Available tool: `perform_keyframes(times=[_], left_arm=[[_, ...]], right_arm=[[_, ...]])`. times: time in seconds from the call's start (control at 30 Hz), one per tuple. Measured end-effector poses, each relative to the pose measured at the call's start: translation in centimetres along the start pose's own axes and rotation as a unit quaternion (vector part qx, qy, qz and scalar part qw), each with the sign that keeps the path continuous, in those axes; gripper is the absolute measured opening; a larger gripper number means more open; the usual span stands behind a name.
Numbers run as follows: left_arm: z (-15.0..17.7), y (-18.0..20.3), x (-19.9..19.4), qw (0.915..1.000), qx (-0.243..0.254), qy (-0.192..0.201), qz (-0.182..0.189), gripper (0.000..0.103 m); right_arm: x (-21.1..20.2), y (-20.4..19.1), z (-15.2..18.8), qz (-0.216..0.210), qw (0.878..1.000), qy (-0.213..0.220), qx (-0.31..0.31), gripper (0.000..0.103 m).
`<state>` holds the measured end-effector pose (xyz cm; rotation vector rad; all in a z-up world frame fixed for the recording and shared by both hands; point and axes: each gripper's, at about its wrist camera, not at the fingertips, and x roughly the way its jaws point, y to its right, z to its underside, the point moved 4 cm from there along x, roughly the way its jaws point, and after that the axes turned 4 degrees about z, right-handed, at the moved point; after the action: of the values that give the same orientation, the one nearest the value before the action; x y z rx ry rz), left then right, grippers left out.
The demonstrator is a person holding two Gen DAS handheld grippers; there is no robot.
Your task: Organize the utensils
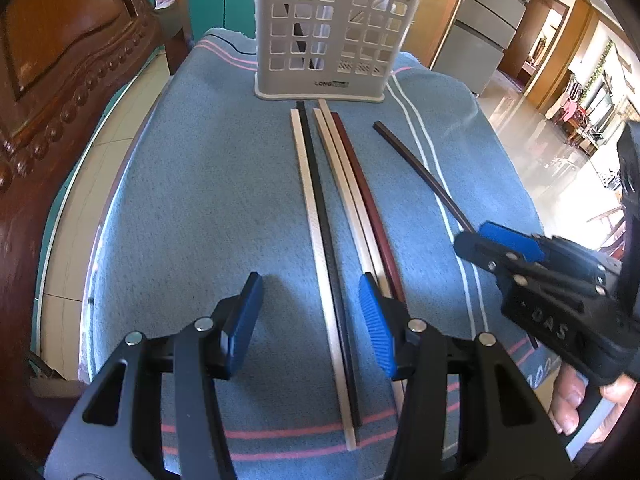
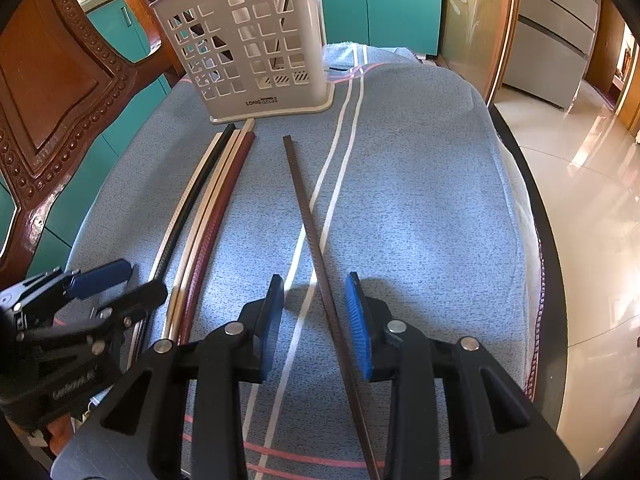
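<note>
A white perforated utensil holder (image 1: 336,32) (image 2: 256,40) stands at the far end of a blue cloth (image 1: 200,200), with a dark stick (image 1: 298,36) leaning inside it. Several chopsticks lie side by side in front of it: cream (image 1: 316,260), black (image 1: 325,220), two more cream (image 1: 344,184) and dark red (image 1: 364,200). My left gripper (image 1: 312,320) (image 2: 120,284) is open low over the cloth, with the cream and black sticks running between its pads, untouched. A lone brown chopstick (image 2: 312,232) (image 1: 424,172) lies apart and passes between the open pads of my right gripper (image 2: 316,316) (image 1: 484,240), closer to the right pad.
A carved wooden chair back (image 1: 60,80) (image 2: 52,92) rises close on the left. The table's dark edge (image 2: 532,216) drops to a glossy tiled floor on the right. Teal cabinets stand behind the holder. A person's fingers (image 1: 572,404) hold the right gripper's handle.
</note>
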<state>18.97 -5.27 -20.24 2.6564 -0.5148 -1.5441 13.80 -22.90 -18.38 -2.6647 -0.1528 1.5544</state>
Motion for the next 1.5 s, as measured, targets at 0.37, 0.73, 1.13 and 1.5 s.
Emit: perform_keyframes(times=[0.37, 0.73, 1.13, 1.5], left_arm=[[-1.6, -0.8, 0.8, 0.9995, 0.005, 0.010, -0.029, 0.012], [0.5, 0.2, -0.7, 0.9997, 0.012, -0.006, 0.018, 0.012], [2.0, -2.1, -1.8, 0.9999, -0.004, -0.010, -0.007, 0.012], [0.8, -3.1, -1.8, 0.9995, -0.027, -0.005, 0.016, 0.016]], right_arm=[[0.2, 0.6, -0.3, 0.024, 1.000, 0.005, -0.004, 0.012], [-0.5, 0.9, 0.5, 0.008, 1.000, -0.006, -0.003, 0.007], [-0.3, 1.0, 0.6, 0.002, 1.000, -0.016, 0.008, 0.007], [-0.5, 1.1, -0.2, 0.020, 1.000, -0.008, 0.005, 0.017]])
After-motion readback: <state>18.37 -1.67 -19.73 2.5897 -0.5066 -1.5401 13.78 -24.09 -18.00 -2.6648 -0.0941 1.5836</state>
